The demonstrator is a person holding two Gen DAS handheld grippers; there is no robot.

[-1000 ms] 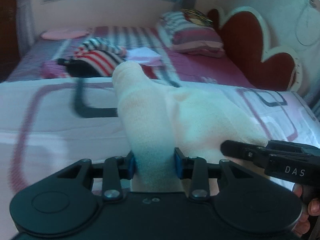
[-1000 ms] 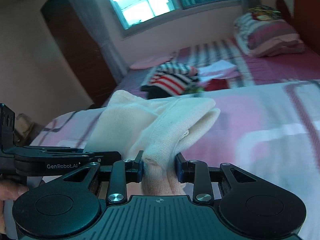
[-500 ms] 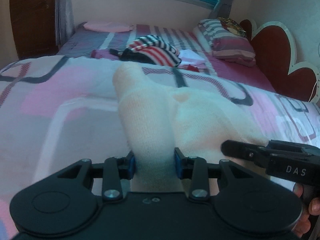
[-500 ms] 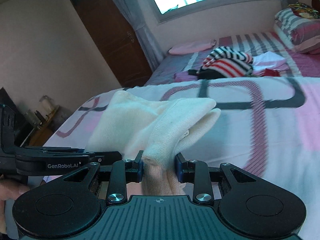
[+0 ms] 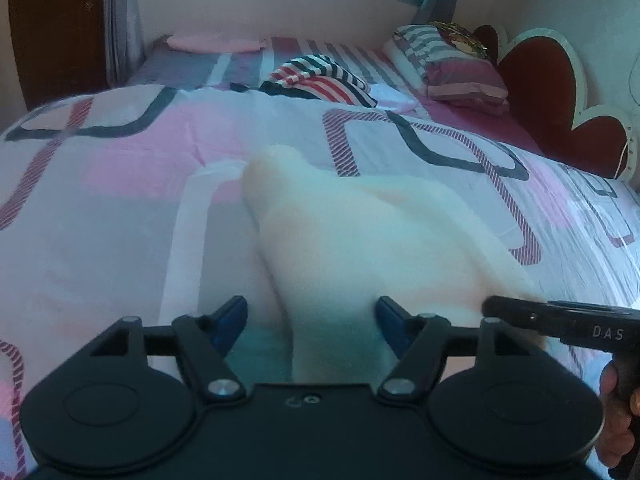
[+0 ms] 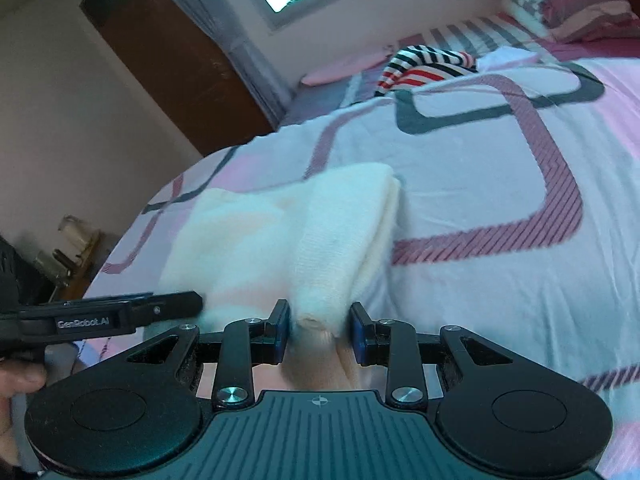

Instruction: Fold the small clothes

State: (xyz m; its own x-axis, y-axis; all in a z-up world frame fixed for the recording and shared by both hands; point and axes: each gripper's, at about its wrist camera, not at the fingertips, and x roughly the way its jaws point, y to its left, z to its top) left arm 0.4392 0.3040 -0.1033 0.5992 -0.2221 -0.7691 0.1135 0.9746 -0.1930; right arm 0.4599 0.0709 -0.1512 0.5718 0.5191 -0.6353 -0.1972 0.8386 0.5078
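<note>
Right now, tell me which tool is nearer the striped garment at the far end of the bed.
Cannot tell: both tools, left and right, sit at the cream cloth, well short of the striped garment.

Left gripper (image 5: 312, 322) newly open (cloth (image 5: 360, 240) lowered)

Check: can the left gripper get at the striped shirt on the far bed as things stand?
Probably not directly. The left gripper has just been opening its jaws, with the cream cloth between them; the striped shirt lies far beyond across the pink quilt.
</note>
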